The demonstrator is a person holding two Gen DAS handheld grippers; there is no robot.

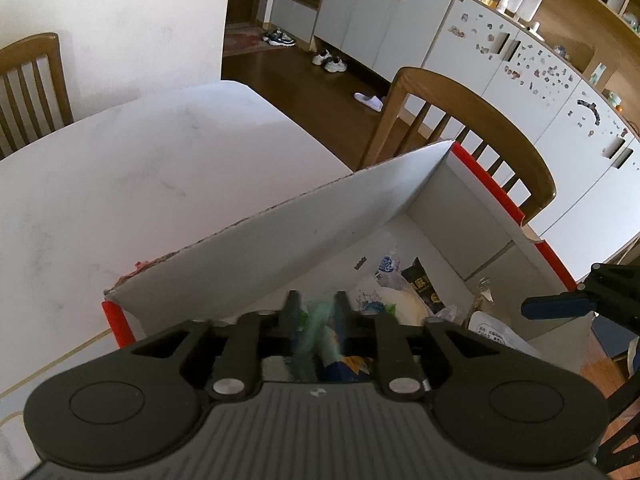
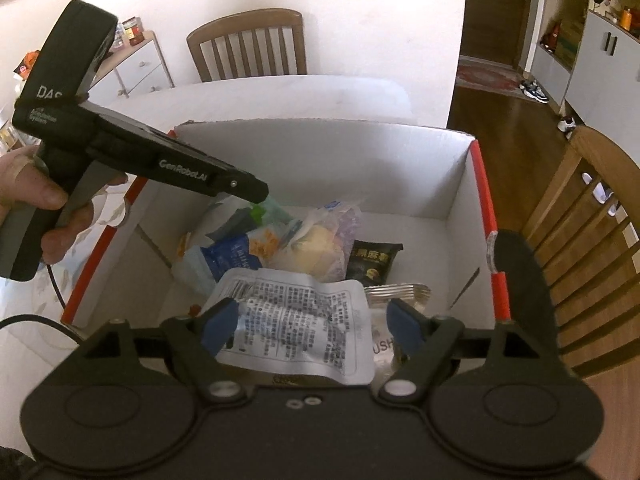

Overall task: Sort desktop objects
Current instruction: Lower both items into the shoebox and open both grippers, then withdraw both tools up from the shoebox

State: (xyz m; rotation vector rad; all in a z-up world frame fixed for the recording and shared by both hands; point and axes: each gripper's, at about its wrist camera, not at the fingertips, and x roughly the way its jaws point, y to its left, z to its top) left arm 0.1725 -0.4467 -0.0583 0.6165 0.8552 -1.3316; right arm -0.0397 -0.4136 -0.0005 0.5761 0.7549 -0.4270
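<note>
A white cardboard box with red edges (image 2: 360,168) stands on the white table and holds several snack packets. My left gripper (image 1: 316,312) is over the box; a blurred green packet (image 1: 320,316) shows between its narrowly spaced fingers, and whether they pinch it is unclear. From the right wrist view the left gripper (image 2: 260,196) points down into the box by that green packet (image 2: 276,210). My right gripper (image 2: 312,324) is open above a white printed pouch (image 2: 296,328) lying in the box. A black packet (image 2: 374,262) and a blue-white packet (image 2: 228,260) lie further in.
A wooden chair (image 1: 472,132) stands right behind the box, another (image 2: 248,44) at the table's far end. The bare white table top (image 1: 120,184) stretches left of the box. White cabinets (image 1: 520,92) line the room beyond.
</note>
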